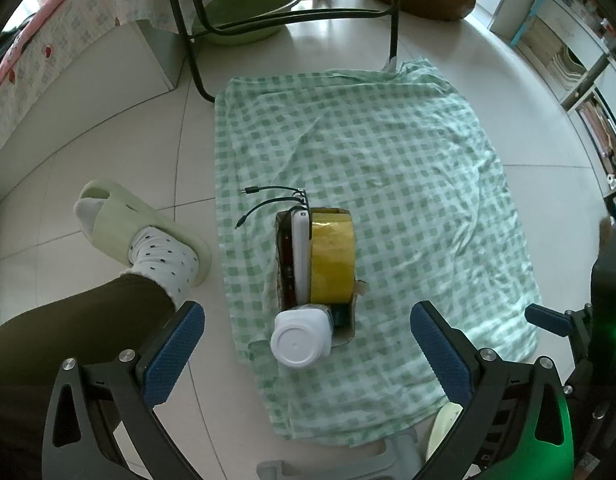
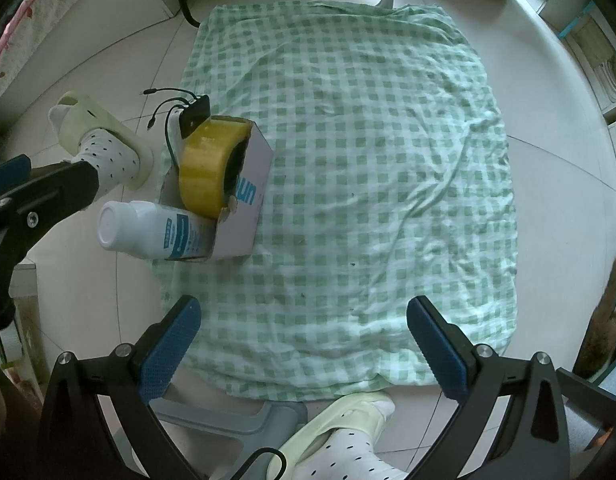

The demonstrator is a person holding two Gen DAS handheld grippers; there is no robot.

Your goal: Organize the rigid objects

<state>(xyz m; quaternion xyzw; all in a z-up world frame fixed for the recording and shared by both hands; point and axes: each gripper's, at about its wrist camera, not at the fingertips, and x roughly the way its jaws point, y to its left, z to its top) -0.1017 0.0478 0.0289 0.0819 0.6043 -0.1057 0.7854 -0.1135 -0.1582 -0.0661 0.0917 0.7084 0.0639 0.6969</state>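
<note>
A small cardboard box (image 2: pixel 244 204) stands on the green checked cloth (image 1: pixel 387 184) near its left edge. It holds a yellow tape roll (image 1: pixel 332 256), a white power bank (image 1: pixel 300 256) with black cables (image 1: pixel 268 200), and a white bottle (image 1: pixel 302 338) that leans out of the near end. In the right wrist view the tape roll (image 2: pixel 208 164) and bottle (image 2: pixel 148 230) also show. My left gripper (image 1: pixel 308 348) is open and empty, just above the bottle. My right gripper (image 2: pixel 304 344) is open and empty over the cloth's near edge (image 2: pixel 308 380).
My feet in pale green slippers (image 1: pixel 148 224) rest on the tiled floor at the cloth's left and near edge (image 2: pixel 347 412). A black chair frame (image 1: pixel 196 40) and a green basin (image 1: pixel 248 12) stand beyond the cloth. Shelves (image 1: pixel 579 64) line the right side.
</note>
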